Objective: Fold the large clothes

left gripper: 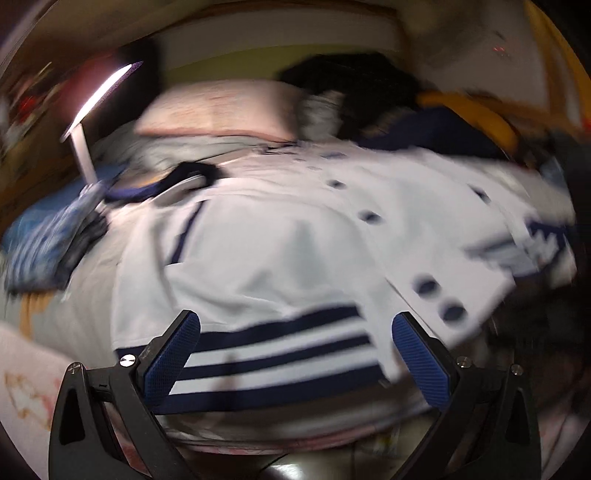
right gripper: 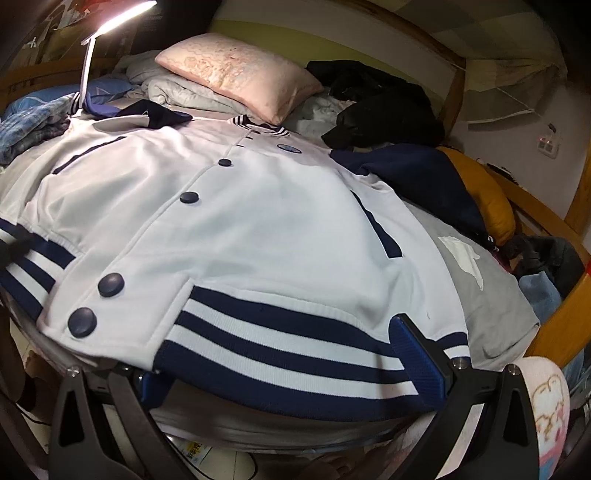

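A white varsity jacket (right gripper: 258,221) with navy snaps and a navy-striped hem (right gripper: 295,350) lies spread front-up on the bed. My right gripper (right gripper: 291,332) is open at the hem's right half. One of its fingers (right gripper: 417,354) rests on top of the stripes, and the other finger (right gripper: 149,384) is mostly hidden under the hem. In the blurred left wrist view, the jacket (left gripper: 277,240) fills the middle. My left gripper (left gripper: 295,319) is open over the striped hem (left gripper: 277,354) with both blue pads (left gripper: 173,358) showing and nothing clamped.
A pink pillow (right gripper: 240,74) and grey bedding lie at the head. A lit desk lamp (right gripper: 122,14) stands at the back left. Black clothes (right gripper: 380,103), a navy garment (right gripper: 417,173) and a yellow one (right gripper: 487,192) are piled on the right beside the wooden bed frame (right gripper: 565,314).
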Demonstrator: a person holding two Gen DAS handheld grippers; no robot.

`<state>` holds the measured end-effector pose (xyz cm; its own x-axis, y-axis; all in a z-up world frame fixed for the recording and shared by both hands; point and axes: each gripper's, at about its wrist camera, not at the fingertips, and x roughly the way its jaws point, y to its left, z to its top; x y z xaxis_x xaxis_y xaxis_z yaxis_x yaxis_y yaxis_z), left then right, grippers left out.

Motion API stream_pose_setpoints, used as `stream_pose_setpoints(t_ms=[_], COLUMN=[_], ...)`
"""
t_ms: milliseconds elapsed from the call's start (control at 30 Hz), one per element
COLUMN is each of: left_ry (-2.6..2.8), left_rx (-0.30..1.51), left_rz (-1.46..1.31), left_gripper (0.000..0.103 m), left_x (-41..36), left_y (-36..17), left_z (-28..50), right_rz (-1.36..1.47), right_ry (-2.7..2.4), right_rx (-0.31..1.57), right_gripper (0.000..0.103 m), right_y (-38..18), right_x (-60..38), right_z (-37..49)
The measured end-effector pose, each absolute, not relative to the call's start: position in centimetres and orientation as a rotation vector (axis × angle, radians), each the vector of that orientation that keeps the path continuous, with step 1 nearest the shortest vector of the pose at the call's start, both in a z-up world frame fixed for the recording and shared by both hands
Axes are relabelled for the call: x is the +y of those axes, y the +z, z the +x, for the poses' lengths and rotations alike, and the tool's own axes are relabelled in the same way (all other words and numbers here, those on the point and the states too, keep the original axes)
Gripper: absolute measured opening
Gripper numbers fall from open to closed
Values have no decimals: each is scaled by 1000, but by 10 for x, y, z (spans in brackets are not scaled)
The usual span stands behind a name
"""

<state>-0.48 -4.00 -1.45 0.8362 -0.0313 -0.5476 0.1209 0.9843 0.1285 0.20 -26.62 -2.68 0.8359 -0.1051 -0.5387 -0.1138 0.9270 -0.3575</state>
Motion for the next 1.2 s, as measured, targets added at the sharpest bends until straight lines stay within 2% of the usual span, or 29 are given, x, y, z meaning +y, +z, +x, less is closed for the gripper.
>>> stream_pose_setpoints(t_ms=[167, 400, 533, 600, 633, 667, 700, 733, 800, 867, 967, 1100, 1200], left_ry=[-119, -83, 122, 188, 230, 260, 276, 253, 209, 202, 187, 120, 89], left_rx=[575, 728, 708, 689, 684, 688, 693, 685, 664, 619, 561, 638, 719], left_rz=[308, 285, 243, 193, 181, 181, 178, 146, 95, 162, 254, 298, 286], left_gripper=[103, 103, 103, 93, 65, 25, 17, 17, 15, 15, 16, 17, 17], left_x=[-68, -60, -35, -17, -8, -1, 6, 14, 23, 23, 20, 24, 29], left_y=[-23, -44, -40, -33, -30, -28, -25, -19, -3, 18, 49, 73, 73], left_z=[-14, 5, 19, 23, 25, 28, 29, 30, 33, 41, 57, 120, 163], right_rz=[-348, -360, -382, -425, -440, -451, -457, -460, -476, -514, -540, -466, -461], right_ry=[23, 17, 6, -24, -39, -52, -53, -36, -17, -7, 13, 66, 88], right_rx=[576, 538, 538, 550, 553, 552, 547, 540, 517, 479, 439, 487, 518], right_gripper=[103, 103, 103, 103, 103, 99, 94, 80, 68, 52, 46, 38, 28], right_y=[-14, -3, -5, -12, -14, -15, -15, -12, -5, 5, 31, 60, 68], right_x=[-272, -273, -274, -274, -274, -275, -276, -277, -276, -274, -277, -280, -270], right_z=[3, 4, 5, 6, 6, 6, 5, 3, 0, 0, 14, 67, 118])
